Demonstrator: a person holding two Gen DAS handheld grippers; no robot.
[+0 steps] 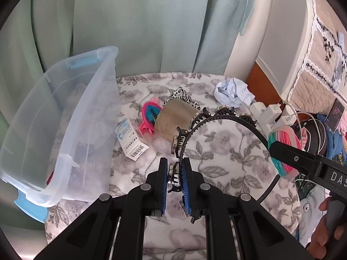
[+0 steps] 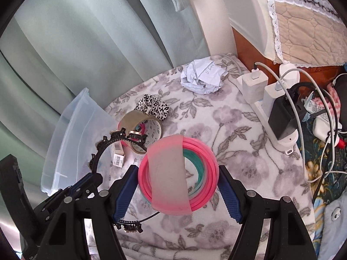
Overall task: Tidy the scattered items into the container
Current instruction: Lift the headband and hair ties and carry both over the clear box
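A: Where does each piece sit right now?

B: The left hand-held gripper (image 1: 174, 178) is clamped on one end of the black headband (image 1: 216, 117), its pads nearly together on the thin band. The right hand-held gripper (image 2: 177, 181) is clamped across the coil of pink and teal cord (image 2: 180, 171), jaws standing wide because the coil is wide.

A: And the container?

B: The clear plastic bin (image 1: 65, 117) stands at the left edge of the floral blanket (image 1: 227, 151), tipped so its mouth faces the clutter. It lies to the left of both grippers, and the left one is nearer (only just beside the bin's near wall).

A: How does the headband run?

B: It arcs from the left pads up and off to the right, open side down toward the blanket, so its width trails away from the bin. I'd judge it should go in gripped end first.

A: What remains out?

B: The tape roll (image 1: 175, 122), pink clip (image 1: 149, 117), spotted scrunchie (image 2: 153, 106), small barcoded box (image 1: 130, 139) and crumpled paper (image 2: 202, 79).
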